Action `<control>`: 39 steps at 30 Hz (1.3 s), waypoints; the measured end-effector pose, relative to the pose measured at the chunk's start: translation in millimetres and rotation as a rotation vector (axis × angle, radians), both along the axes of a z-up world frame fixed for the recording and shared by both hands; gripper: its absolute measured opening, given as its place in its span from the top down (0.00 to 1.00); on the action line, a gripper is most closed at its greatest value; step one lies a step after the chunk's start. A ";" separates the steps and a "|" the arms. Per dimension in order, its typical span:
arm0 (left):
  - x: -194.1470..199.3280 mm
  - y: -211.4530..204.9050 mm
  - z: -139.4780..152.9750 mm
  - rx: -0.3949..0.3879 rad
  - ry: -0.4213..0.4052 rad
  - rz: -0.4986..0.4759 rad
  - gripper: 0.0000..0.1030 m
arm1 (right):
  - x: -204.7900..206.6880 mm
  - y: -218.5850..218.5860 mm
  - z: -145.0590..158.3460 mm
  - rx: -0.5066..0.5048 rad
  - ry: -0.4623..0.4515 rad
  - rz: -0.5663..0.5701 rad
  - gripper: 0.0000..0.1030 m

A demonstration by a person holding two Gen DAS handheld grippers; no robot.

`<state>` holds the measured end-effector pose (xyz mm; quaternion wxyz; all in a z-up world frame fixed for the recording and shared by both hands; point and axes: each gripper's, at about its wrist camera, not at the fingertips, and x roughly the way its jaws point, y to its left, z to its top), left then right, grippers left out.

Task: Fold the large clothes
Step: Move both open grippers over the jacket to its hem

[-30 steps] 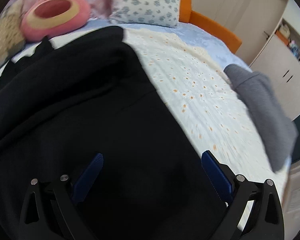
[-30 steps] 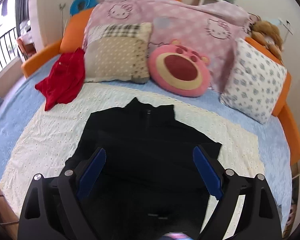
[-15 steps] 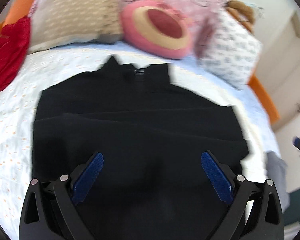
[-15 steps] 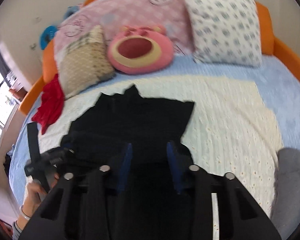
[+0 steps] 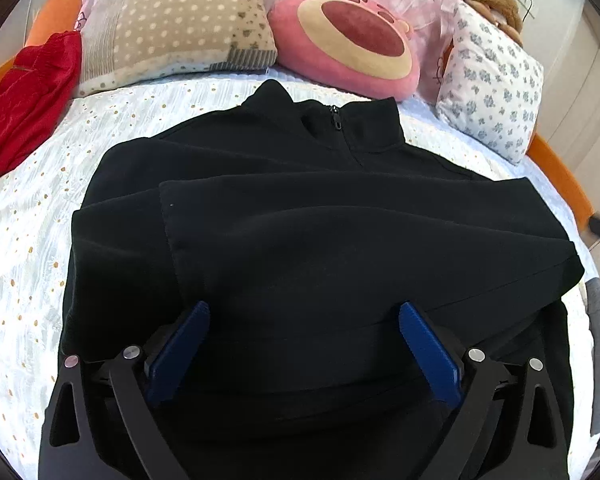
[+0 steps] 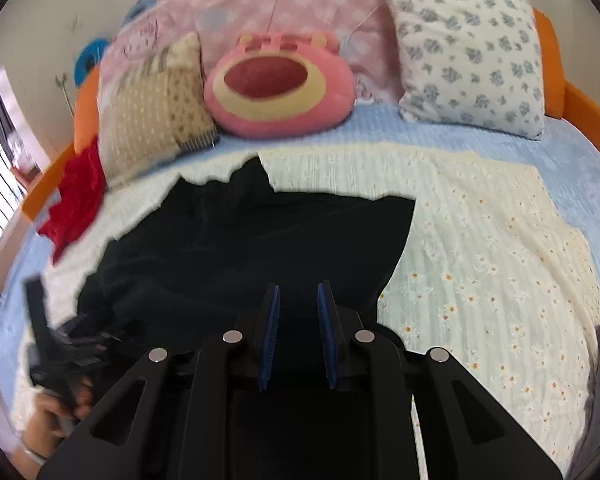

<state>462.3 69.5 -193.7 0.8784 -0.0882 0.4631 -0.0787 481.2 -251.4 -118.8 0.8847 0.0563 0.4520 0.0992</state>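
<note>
A: From your left wrist, where's the jumper [image 5: 320, 248]?

B: Spread on the bedspread [image 5: 24, 240] right under and ahead of your left gripper [image 5: 304, 344]. Its jaws are released, set wide, blue pads [image 5: 180, 348] clear of the cloth. The zip collar points away from you. Beyond it sit the pink plush [image 5: 352, 40], a dotted pillow [image 5: 168, 20] to its left and a floral pillow [image 5: 492, 80] to its right. A red garment [image 5: 24, 96] lies far left.

A: And from the right wrist?

B: Your right gripper [image 6: 298, 332] has just been closing; the jaws stand nearly together. The jumper [image 6: 240, 240] lies beneath them, reaching ahead and left. I cannot tell whether cloth is pinched between the pads: it's black on black there. Low left, blurred, a hand [image 6: 56, 408] holds your left gripper [image 6: 56, 348] at the jumper's edge.
</note>
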 end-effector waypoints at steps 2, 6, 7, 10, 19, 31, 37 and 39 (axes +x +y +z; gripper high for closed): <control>-2.0 6.0 -0.2 -0.034 -0.006 -0.003 0.06 | 0.3 2.3 -21.9 -0.036 0.045 -0.015 0.81; -4.7 10.6 -2.5 -0.088 -0.029 -0.012 0.06 | -9.2 -5.8 -67.8 -0.046 0.118 -0.037 0.83; -5.5 10.8 -3.6 -0.089 -0.038 -0.016 0.06 | -9.3 -7.8 -81.7 -0.043 0.150 -0.037 0.84; -8.8 8.1 -5.5 -0.072 -0.059 -0.018 0.06 | -18.7 -16.0 -103.0 0.030 0.071 -0.055 0.85; -18.4 6.7 11.0 -0.084 -0.016 -0.005 0.06 | -24.4 -2.9 -92.0 -0.066 0.029 -0.043 0.82; 23.1 25.9 50.6 -0.125 -0.029 0.067 0.06 | 28.0 -16.9 -14.6 0.036 -0.078 -0.084 0.80; 56.2 64.5 -2.8 -0.161 0.048 0.206 0.06 | 85.6 -33.8 -72.9 -0.010 0.059 -0.173 0.84; 55.4 69.0 -10.7 -0.137 -0.003 0.205 0.06 | 92.0 -36.1 -96.2 -0.007 0.094 -0.179 0.84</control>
